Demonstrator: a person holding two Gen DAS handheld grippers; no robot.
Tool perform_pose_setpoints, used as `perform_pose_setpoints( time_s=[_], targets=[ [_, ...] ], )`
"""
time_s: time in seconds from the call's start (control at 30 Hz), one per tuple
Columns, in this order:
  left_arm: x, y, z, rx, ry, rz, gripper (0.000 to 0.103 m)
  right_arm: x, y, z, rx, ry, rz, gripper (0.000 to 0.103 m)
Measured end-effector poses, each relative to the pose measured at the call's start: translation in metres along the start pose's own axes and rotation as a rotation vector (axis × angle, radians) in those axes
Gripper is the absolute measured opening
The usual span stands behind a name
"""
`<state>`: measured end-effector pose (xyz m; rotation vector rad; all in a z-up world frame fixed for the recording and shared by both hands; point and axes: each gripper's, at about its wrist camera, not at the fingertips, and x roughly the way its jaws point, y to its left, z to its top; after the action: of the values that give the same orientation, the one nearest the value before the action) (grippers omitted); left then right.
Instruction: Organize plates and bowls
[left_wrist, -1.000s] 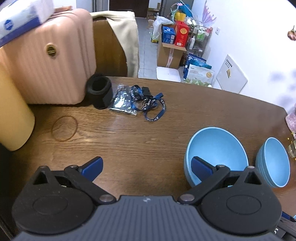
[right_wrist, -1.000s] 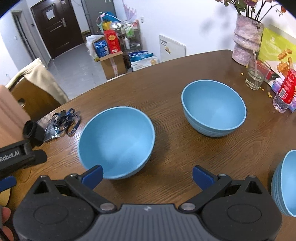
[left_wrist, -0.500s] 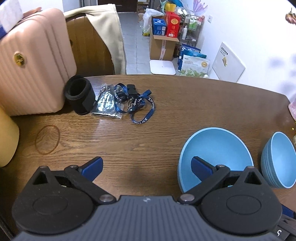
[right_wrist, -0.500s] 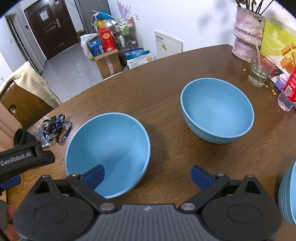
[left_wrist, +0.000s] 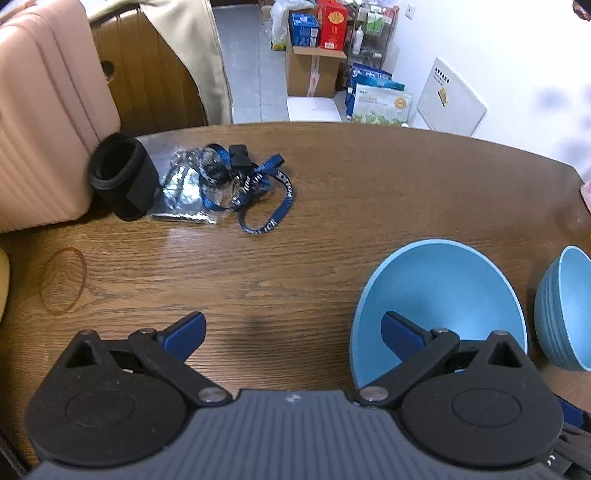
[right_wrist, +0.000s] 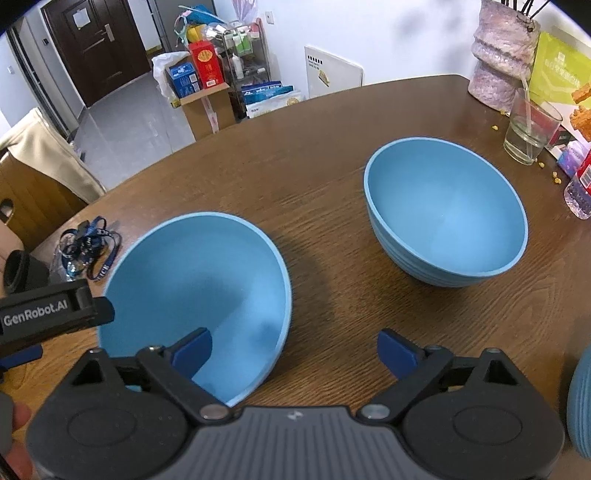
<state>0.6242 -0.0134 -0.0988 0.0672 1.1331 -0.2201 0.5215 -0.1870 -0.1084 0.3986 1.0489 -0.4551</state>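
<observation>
Domestic room, white walls, grey tiled floor, dark door at the far end; cartons and packets (right_wrist: 201, 74) are standing against the wall beyond a brown wood-grain table (left_wrist: 332, 206). Item one: near blue bowl (right_wrist: 195, 295), sitting on the table and tilting, its open side facing the right gripper. Item two: second blue bowl (right_wrist: 445, 212), standing upright to the right of the first and well apart from it. Item three: edge of a blue stack (right_wrist: 580, 402), showing at the right border of the right wrist view; too cropped to tell its contents. Right gripper (right_wrist: 293, 350): jaws standing wide, having just been closing a little, straddling the near bowl's rim with the left blue pad inside the bowl and the right pad over bare table, neither pad pressing on it. Left gripper (left_wrist: 293, 332): jaws standing wide apart, nothing clamped; its right finger is overlapping the near bowl in view, the left one hanging over bare wood. Sundries on the table's far left: black cylindrical sleeve (left_wrist: 122, 175), blue lanyard (left_wrist: 258, 192) lying on a clear plastic bag (left_wrist: 184, 195), pink suitcase (left_wrist: 44, 110). Far right: drinking glass with straw (right_wrist: 532, 127), mottled pink vase (right_wrist: 498, 51).
</observation>
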Motion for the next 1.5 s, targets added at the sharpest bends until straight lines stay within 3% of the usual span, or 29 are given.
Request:
perform_pose_setpoints(
  time_s=[0.17, 0.23, 0.3, 0.37, 0.43, 0.67, 0.73, 0.83, 1.5],
  targets=[
    [0.010, -0.005, 0.001, 0.017, 0.010, -0.001, 0.099, 0.010, -0.003, 0.002, -0.001, 0.011, -0.009, 0.087],
    [0.013, -0.008, 0.001, 0.022, 0.016, -0.007, 0.094, 0.013, -0.003, 0.003, -0.002, 0.017, -0.009, 0.076],
    [0.016, -0.009, 0.001, 0.022, 0.027, -0.014, 0.087, 0.016, -0.003, 0.003, -0.001, 0.021, -0.003, 0.069],
    [0.019, -0.010, 0.002, 0.019, 0.043, -0.038, 0.072, 0.018, -0.003, 0.003, -0.001, 0.027, 0.007, 0.058],
    [0.023, -0.012, 0.002, 0.022, 0.055, -0.058, 0.063, 0.020, -0.004, 0.003, -0.001, 0.035, 0.018, 0.041],
    [0.030, -0.020, -0.001, 0.043, 0.079, -0.111, 0.026, 0.024, -0.003, 0.003, 0.011, 0.025, 0.058, 0.019],
    [0.031, -0.021, -0.002, 0.050, 0.079, -0.115, 0.021, 0.024, -0.003, 0.002, 0.012, 0.018, 0.065, 0.013],
    [0.031, -0.023, -0.003, 0.056, 0.080, -0.120, 0.019, 0.025, -0.002, 0.002, 0.017, 0.013, 0.076, 0.009],
    [0.008, -0.031, -0.006, 0.077, 0.030, -0.132, 0.018, 0.012, -0.008, -0.007, 0.045, -0.019, 0.085, 0.009]
  ],
)
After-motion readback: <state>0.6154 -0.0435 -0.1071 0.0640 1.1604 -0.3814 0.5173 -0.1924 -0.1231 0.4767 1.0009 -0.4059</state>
